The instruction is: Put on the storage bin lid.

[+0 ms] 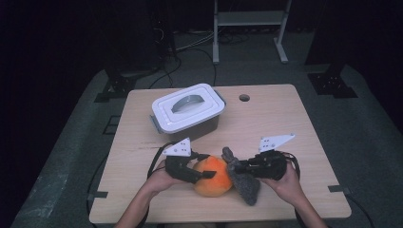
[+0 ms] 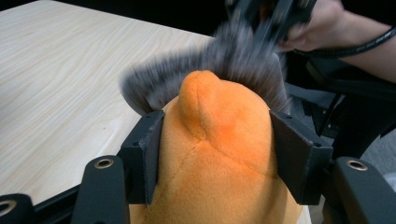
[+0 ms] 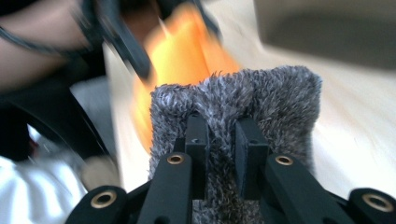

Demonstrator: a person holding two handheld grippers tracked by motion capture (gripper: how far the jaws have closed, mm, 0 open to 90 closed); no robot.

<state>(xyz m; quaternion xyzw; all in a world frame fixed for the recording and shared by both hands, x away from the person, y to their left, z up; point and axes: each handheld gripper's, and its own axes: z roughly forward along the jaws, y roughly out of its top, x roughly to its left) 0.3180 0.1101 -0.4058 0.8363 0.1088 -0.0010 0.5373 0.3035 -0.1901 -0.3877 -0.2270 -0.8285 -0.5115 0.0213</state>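
Observation:
An orange plush toy [image 1: 214,176] rests on the wooden table [image 1: 266,118] near its front edge. My left gripper [image 1: 203,173] is shut on it from the left; in the left gripper view both pads press into the orange plush [image 2: 219,154]. A grey furry plush [image 1: 243,181] lies against the orange one's right side. My right gripper [image 1: 236,168] is shut on a fold of it, and the right gripper view shows the grey fur [image 3: 233,107] pinched between the jaws, with the blurred orange plush [image 3: 187,60] behind.
A grey storage box with a white handled lid [image 1: 187,108] stands at the back left of the table. A round cable hole [image 1: 244,98] is near the far edge. Dark floor, cables and stand legs surround the table.

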